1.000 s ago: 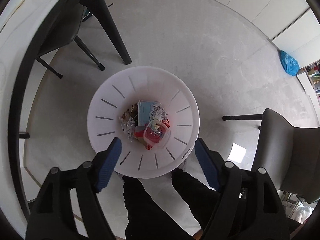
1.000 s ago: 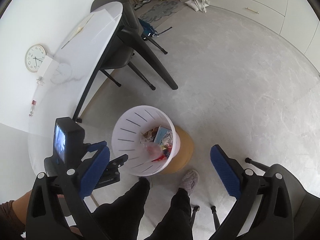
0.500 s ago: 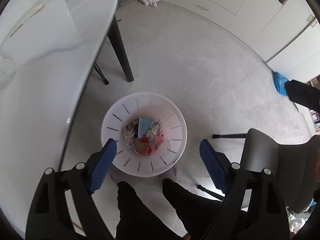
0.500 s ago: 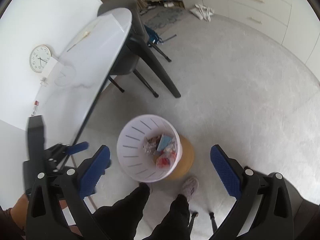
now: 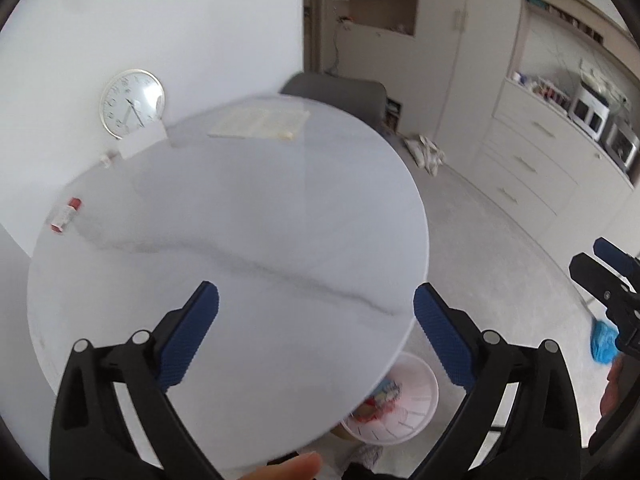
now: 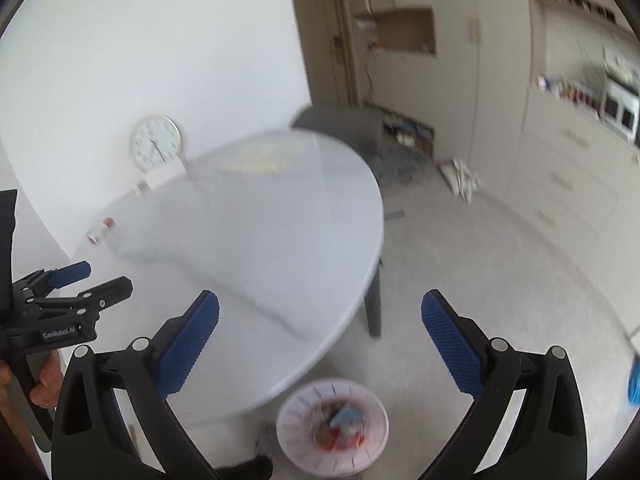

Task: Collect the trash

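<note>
A white slotted trash bin (image 6: 332, 428) stands on the floor by the table's near edge, holding colourful wrappers (image 6: 340, 424). In the left wrist view the bin (image 5: 404, 408) is half hidden under the tabletop. My left gripper (image 5: 316, 332) is open and empty above the round white marble table (image 5: 240, 240). My right gripper (image 6: 320, 340) is open and empty above the table edge (image 6: 352, 280) and floor. The left gripper also shows at the left of the right wrist view (image 6: 76, 284). A small red-capped tube (image 5: 64, 216) lies at the table's far left.
A white paper sheet (image 5: 260, 122) lies at the table's far side. A round clock (image 5: 131, 103) leans on the wall. A grey chair (image 5: 340, 96) stands behind the table. White cabinets (image 5: 528, 152) line the right. A blue bag (image 5: 604, 344) lies on the floor.
Both grippers have swung up from looking down into the bin to looking across the tabletop and room. The bin has dropped to the bottom of both views. Both stay open and empty.
</note>
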The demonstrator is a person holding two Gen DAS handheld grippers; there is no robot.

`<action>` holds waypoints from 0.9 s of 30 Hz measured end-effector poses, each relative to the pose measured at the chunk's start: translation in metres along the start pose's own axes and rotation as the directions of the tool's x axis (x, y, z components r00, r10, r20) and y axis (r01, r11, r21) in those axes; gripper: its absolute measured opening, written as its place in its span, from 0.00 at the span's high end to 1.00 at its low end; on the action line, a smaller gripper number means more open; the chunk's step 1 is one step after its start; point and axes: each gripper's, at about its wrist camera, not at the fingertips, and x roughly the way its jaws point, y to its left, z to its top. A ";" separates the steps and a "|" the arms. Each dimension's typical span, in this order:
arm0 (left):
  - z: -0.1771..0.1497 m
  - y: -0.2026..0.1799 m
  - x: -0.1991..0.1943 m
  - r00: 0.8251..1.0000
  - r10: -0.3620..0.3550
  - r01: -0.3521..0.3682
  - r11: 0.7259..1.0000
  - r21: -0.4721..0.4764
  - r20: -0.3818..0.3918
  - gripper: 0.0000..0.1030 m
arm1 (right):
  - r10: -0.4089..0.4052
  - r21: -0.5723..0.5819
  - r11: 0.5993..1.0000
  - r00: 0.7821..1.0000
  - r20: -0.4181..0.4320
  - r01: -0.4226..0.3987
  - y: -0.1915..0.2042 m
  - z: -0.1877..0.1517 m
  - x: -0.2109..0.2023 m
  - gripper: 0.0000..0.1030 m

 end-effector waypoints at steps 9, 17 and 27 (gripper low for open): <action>0.097 0.054 -0.057 0.974 0.152 -0.129 0.982 -0.137 0.169 0.07 | -0.012 -0.073 0.997 0.990 0.144 0.023 0.081 0.119 -0.020 0.02; 0.093 0.078 -0.049 0.984 0.118 -0.092 0.977 -0.190 0.133 0.08 | 0.052 -0.034 0.998 0.995 0.089 -0.049 0.103 0.111 0.002 0.02; 0.090 0.067 -0.040 0.988 0.100 -0.083 0.986 -0.144 0.115 0.07 | -0.002 -0.064 0.998 0.996 0.089 0.008 0.110 0.109 0.002 0.02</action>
